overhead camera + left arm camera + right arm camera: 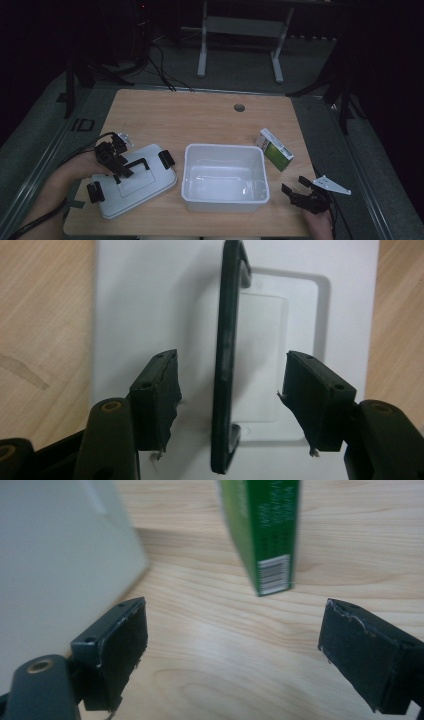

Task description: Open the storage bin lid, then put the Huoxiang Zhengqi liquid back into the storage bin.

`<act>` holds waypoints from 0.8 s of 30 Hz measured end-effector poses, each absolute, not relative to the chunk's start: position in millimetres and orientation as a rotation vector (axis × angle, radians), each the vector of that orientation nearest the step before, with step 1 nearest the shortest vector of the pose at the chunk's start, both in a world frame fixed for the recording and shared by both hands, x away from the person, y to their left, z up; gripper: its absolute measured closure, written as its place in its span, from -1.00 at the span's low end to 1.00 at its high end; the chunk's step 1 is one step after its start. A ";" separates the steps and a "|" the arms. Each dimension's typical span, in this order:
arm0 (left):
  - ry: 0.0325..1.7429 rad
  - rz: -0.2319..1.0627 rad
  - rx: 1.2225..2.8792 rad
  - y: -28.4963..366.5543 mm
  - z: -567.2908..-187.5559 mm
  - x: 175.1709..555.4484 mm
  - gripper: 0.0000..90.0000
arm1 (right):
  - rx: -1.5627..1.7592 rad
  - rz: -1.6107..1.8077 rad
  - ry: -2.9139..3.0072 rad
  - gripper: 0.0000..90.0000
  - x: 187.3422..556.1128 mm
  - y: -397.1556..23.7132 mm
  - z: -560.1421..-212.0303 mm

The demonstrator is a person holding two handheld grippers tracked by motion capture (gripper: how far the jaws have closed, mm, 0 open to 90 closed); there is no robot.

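White and flat on the table beside the open container, the lid lies with its black handle between the left tool's parted, untouching jaws, apparently just set aside, while the right tool waits agape near the green box.

I see the white lid lying flat at the lower left of the high view, its black handle raised upright, black clips at both ends.
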State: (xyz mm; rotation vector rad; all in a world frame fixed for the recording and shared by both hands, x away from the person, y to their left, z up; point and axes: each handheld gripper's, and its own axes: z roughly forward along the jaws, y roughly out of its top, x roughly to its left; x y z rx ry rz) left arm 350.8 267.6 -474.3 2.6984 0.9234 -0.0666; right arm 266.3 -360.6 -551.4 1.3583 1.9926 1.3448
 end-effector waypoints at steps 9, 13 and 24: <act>0.921 -0.057 2.710 266.8 -471.9 349.0 -0.11 | 1.364 1.268 2.108 -0.69 269.9 -359.9 -545.9; 0.924 -0.060 2.715 268.1 -471.7 348.0 -0.11 | 1.347 1.240 2.113 -0.65 273.1 -358.6 -539.4; 0.914 -0.066 2.706 269.8 -473.8 346.0 -0.11 | 1.325 1.223 2.093 -0.56 290.9 -365.1 -509.6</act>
